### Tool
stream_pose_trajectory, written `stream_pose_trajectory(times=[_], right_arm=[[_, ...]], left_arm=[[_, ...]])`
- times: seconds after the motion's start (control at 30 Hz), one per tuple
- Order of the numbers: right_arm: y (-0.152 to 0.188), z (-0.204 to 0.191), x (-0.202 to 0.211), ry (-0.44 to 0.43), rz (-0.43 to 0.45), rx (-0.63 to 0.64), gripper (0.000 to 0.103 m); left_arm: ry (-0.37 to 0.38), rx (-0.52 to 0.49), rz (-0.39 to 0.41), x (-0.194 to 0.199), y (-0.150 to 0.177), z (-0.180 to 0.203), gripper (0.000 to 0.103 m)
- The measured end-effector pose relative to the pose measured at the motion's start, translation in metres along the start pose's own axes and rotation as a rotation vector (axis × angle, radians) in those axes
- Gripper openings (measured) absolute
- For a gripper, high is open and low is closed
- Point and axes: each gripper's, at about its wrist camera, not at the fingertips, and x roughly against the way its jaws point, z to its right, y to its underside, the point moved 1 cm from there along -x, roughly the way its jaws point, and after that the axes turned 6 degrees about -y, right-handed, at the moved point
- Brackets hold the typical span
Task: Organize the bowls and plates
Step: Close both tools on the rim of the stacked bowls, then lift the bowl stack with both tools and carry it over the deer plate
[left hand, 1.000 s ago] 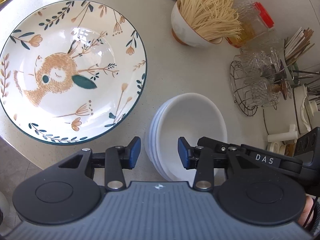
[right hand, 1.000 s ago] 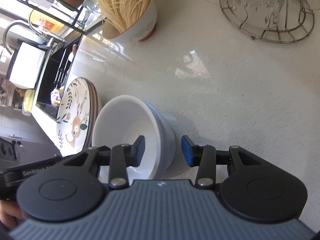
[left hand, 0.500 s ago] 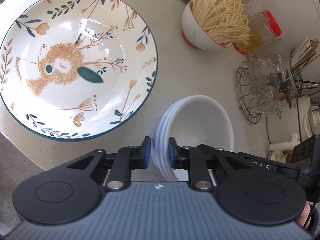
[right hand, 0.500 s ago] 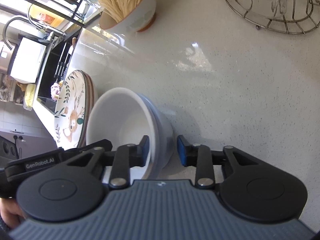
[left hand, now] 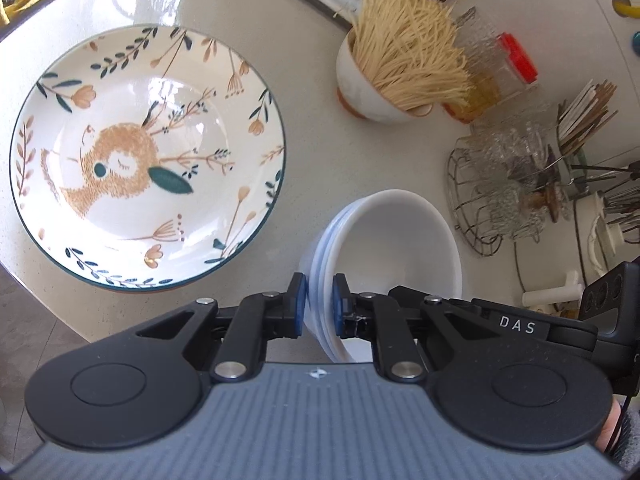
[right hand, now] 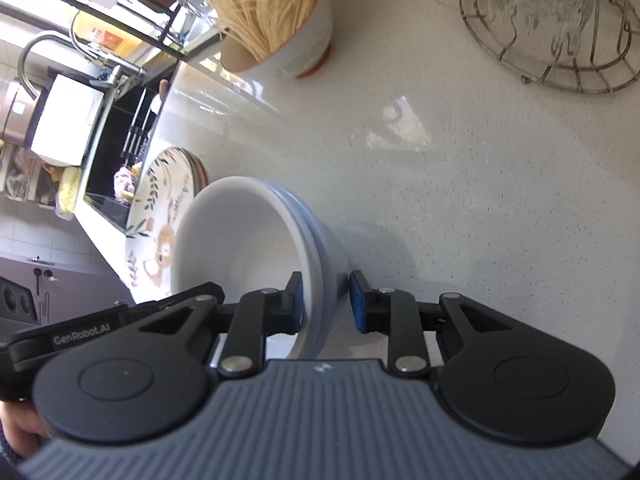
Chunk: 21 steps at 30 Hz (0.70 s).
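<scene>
A stack of white bowls [left hand: 394,256] stands on the pale counter, right of a stack of flowered plates with an animal picture [left hand: 148,156]. My left gripper [left hand: 319,305] is shut on the near rim of the bowl stack, one pad inside and one outside. In the right wrist view the bowls [right hand: 248,240] show with the plates [right hand: 160,216] behind them. My right gripper [right hand: 326,303] straddles the opposite rim; one pad touches the inside, the other stands apart from the outer wall.
A bowl of dry noodles [left hand: 404,68] stands at the back, with a red-lidded jar [left hand: 508,72] beside it. A wire rack of glasses [left hand: 508,184] and a utensil holder [left hand: 588,120] stand to the right. The counter edge runs along the plates' left.
My left gripper closed from open onto the bowl rim. My right gripper narrowed around the opposite rim. Both views drew back, so the bowls look a little farther away.
</scene>
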Motion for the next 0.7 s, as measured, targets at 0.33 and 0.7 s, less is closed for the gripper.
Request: stream_pose_trajectory(times=[0.33, 0.7], right_arm=[[-0.014, -0.029, 0.025, -0.005, 0.075, 0.023, 0.027], [-0.029, -0.075, 0.031, -0.010, 0.164, 0.074, 0.027]], left_arm=[[0.056, 0.021, 0.028, 0.037, -0.026, 0.004, 0.016], [0.086, -0.040, 0.092, 0.073, -0.059, -0.007, 0.016]])
